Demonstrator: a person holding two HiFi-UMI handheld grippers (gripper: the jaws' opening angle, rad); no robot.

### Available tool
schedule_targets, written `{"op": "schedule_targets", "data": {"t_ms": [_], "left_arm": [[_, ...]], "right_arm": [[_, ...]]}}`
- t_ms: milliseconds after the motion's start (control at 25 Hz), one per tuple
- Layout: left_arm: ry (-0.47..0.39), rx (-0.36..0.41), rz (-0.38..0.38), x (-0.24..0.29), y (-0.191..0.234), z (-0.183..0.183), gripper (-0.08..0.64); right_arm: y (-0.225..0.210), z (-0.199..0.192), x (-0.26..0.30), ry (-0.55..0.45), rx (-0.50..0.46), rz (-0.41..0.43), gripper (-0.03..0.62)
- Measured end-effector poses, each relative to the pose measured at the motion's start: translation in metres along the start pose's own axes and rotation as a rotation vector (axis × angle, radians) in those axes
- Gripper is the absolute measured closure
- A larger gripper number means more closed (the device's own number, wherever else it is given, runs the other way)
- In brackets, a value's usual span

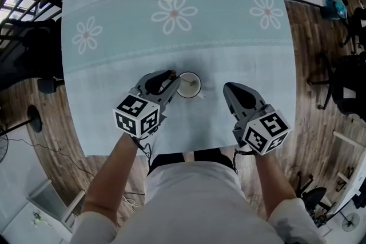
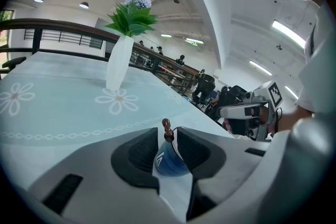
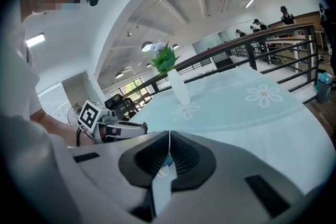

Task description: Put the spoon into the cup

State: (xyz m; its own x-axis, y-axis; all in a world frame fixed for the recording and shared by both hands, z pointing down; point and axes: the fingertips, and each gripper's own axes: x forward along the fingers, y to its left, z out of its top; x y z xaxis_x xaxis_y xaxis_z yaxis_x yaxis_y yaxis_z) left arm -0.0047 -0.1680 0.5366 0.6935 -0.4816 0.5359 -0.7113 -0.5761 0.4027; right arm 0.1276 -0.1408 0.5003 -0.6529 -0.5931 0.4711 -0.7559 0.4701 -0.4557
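Now, starting at the left: angled down over the pale tabletop (image 1: 103, 66) with the left gripper (image 1: 173, 80), fingers (image 2: 137, 150) standing well apart and pressing on nothing. Sticking up in the gap between them, the beaded brown end of the spoon (image 2: 167, 128), touching neither pad as far as can be told. Just beyond, resting bowl-end down in the blue-sided cup (image 2: 169, 161), so looking as good as placed.

Judging the step in hand as the let-go and retreat. Best done by keeping those fingers spread and drawing straight back along the line of approach. Worth lifting a touch too, so as not to catch the handle or nudge the cup sitting right at the fingertips. Worth going slowly as well: probably a light cup, with a tall handle, easily tipped.

Further right, well apart from the cup, parked above the tabletop with the right gripper (image 1: 230, 90), fingers closed tight together and holding nothing. Best left exactly there, out of the way.
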Motion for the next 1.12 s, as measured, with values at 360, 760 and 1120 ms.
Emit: {"op": "schedule_targets", "data": {"t_ms": [360, 760, 1120], "left_arm": [[-0.052, 0.007, 0.014, -0.023, 0.002, 0.007, 0.416], [-0.159, 0.051, 0.016, -0.067, -0.010, 0.037, 0.468], [-0.238, 0.114, -0.012, -0.105, -0.029, 0.069, 0.514]], "right_arm": [[0.010, 0.009, -0.004, -0.026, -0.023, -0.014, 0.569], [0.035, 0.032, -0.010, -0.072, -0.071, -0.020, 0.569], [0.058, 0.054, -0.019, -0.123, -0.108, -0.036, 0.569]]}}
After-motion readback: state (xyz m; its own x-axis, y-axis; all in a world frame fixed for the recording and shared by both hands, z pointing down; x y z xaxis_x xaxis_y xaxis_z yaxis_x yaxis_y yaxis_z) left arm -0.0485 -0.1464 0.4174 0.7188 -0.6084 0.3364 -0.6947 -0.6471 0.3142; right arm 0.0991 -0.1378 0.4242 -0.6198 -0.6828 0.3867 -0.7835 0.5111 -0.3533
